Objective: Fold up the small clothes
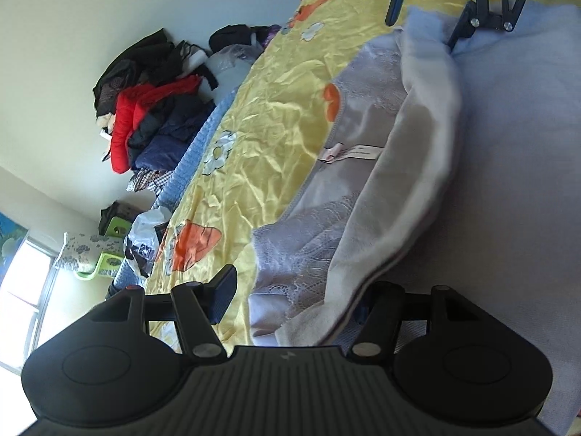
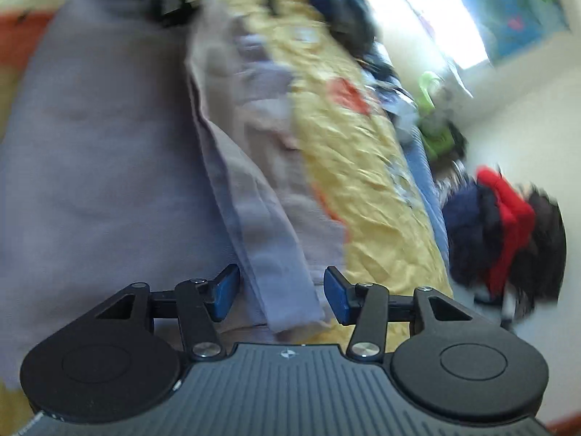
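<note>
Two grippers, left gripper (image 1: 294,296) and right gripper (image 2: 281,292), fingers spread, straddling one lavender garment (image 1: 508,167).

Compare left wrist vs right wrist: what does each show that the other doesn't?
Left wrist only: the garment's sewn label, its lace trim, and the right gripper, open over the fabric's far end. Right wrist only: the bright window, plus the right gripper's own blue pads, open around the fabric edge, though this view is motion-blurred. Both: lavender garment, yellow floral bedspread, red jacket in the clothes pile.
</note>
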The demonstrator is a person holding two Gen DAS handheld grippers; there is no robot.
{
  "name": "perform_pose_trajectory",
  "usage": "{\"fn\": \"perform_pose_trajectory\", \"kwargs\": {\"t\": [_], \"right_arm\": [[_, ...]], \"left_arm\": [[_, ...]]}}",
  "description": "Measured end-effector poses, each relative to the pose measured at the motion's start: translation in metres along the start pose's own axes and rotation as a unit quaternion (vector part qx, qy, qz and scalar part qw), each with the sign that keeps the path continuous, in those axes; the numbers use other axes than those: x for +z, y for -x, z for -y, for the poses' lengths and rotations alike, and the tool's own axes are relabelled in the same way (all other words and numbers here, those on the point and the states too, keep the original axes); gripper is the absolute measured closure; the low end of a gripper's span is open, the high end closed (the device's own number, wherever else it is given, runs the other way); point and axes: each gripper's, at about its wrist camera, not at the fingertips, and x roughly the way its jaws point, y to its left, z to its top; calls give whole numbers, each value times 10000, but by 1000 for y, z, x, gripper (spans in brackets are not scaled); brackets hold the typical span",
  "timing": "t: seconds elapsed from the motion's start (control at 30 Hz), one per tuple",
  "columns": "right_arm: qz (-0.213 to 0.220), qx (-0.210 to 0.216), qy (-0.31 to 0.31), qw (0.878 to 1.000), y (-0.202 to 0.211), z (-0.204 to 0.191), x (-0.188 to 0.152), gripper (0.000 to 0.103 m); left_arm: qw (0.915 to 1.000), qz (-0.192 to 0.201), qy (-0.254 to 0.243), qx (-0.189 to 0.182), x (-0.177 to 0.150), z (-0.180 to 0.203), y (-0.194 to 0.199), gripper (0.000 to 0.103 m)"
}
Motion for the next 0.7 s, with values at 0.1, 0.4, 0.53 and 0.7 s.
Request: {"fn": "perform_pose_trajectory", "kwargs": {"t": [0.1,0.4,0.53,0.7], "right_arm": [[40,20,-2,10000,-3,1,1,62],[15,237,-793,9966,2,29,2,96],[122,618,-2122,9752,-1,71,-5,97],[-118,1590,-4561,8755,-42,128,-52,84]], "left_arm": [[10000,-49,-39,-7,0,3,-3,42],[9998,-125,39,-175,-6,-2,-2,87],[9987,-117,450,-185,-2,-15,-5,96],[9753,-1037,1846,-636,-11,-50,-48,98]]}}
